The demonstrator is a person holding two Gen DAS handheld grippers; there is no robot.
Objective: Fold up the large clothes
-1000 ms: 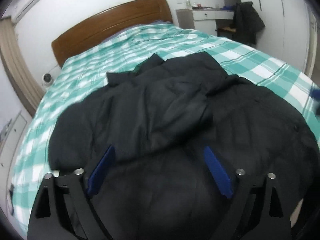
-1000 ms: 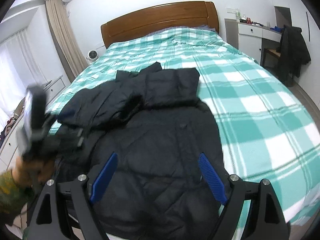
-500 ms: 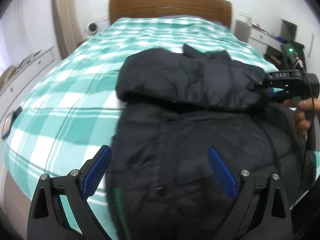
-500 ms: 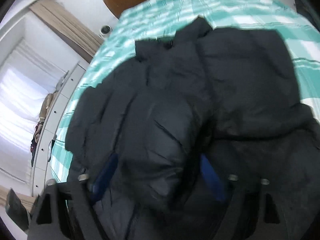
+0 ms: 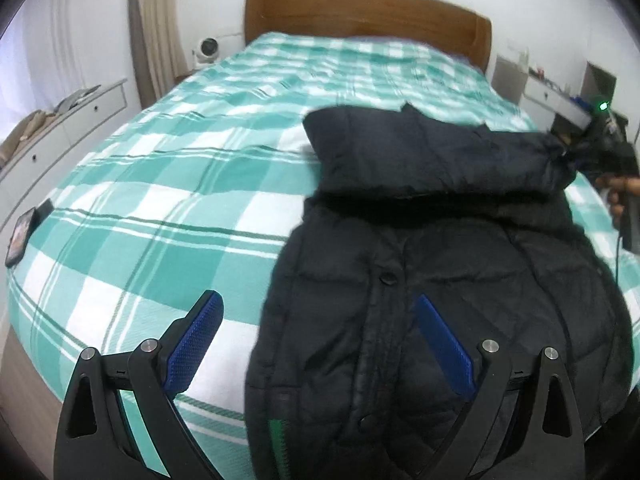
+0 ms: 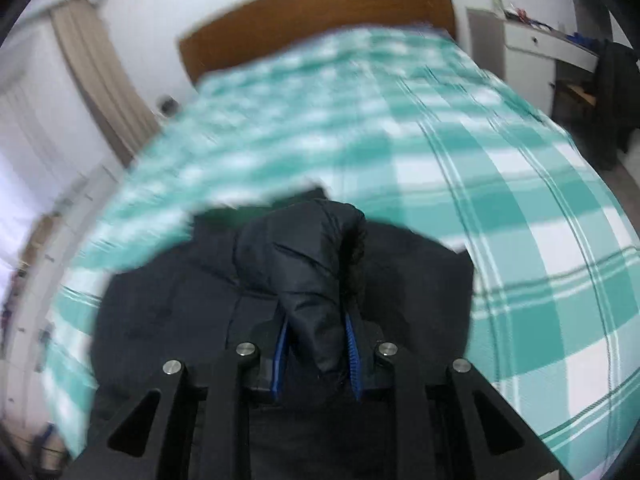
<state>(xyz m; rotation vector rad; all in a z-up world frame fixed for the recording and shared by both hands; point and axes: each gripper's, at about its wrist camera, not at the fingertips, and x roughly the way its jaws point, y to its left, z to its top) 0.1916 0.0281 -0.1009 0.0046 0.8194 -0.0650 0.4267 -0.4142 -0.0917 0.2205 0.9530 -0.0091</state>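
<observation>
A: Where do we find the black jacket [image 5: 432,280]?

B: We see it lying on the green-and-white checked bedspread [image 5: 168,200], filling the left wrist view from the centre out to 4 o'clock. Its snap-buttoned front faces up, and one sleeve [image 5: 424,160] is folded across the chest, running from about 12 o'clock toward 2 o'clock.

A: And our left gripper [image 5: 316,334]?

B: Its blue pads are spread wide, holding nothing. The left pad [image 5: 194,338] hangs over bare bedspread at 7 o'clock, the right pad [image 5: 444,340] over the jacket's front at 5 o'clock. We cannot tell whether either touches the cloth below.

A: The right gripper [image 6: 316,354]?

B: In its own view the fingers are clenched on a bunch of the jacket's dark padded fabric [image 6: 308,280], which rises between the blue pads just below centre toward 12 o'clock. From the left wrist camera we see that same gripper [image 5: 600,148] at 2 o'clock, at the far end of the folded sleeve, with a green light on its body and the hand [image 5: 618,196] beneath it.

A: What surrounds us?

B: A wooden headboard [image 5: 360,12] at 12 o'clock, a white dresser [image 5: 52,128] at 9 o'clock, and a phone [image 5: 20,236] lying at the bed's edge, also near 9 o'clock. The right wrist view is blurred across the bedspread.
</observation>
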